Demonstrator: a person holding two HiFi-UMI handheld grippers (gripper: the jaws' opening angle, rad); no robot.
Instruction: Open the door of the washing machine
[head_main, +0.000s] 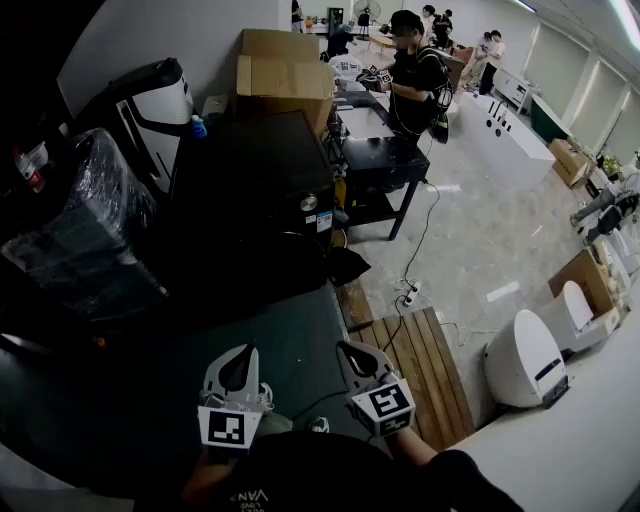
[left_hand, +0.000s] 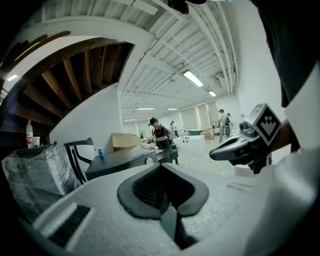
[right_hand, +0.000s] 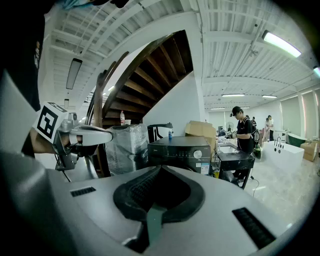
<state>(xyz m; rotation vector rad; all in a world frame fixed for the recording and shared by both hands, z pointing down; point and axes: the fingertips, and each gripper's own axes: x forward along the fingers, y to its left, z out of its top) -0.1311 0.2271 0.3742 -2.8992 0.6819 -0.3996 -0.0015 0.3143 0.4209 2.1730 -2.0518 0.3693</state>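
The black washing machine (head_main: 250, 185) stands ahead of me, its silver knob (head_main: 309, 203) on the front panel. The panel and knob (right_hand: 197, 154) also show in the right gripper view; the door below is hidden behind the gripper's body. My left gripper (head_main: 248, 350) and right gripper (head_main: 343, 347) are side by side low in the head view, well short of the machine. Both are shut with nothing between the jaws. The left gripper (left_hand: 161, 166) sees the machine (left_hand: 125, 157) far off, and the right gripper (right_hand: 159, 168) does too.
A plastic-wrapped bundle (head_main: 85, 230) sits left of the machine, cardboard boxes (head_main: 285, 65) behind it. A black table (head_main: 385, 160) and a person (head_main: 415, 75) are to its right. A dark mat (head_main: 290, 345), a wooden pallet (head_main: 420, 365) and a white toilet (head_main: 525, 360) lie nearer.
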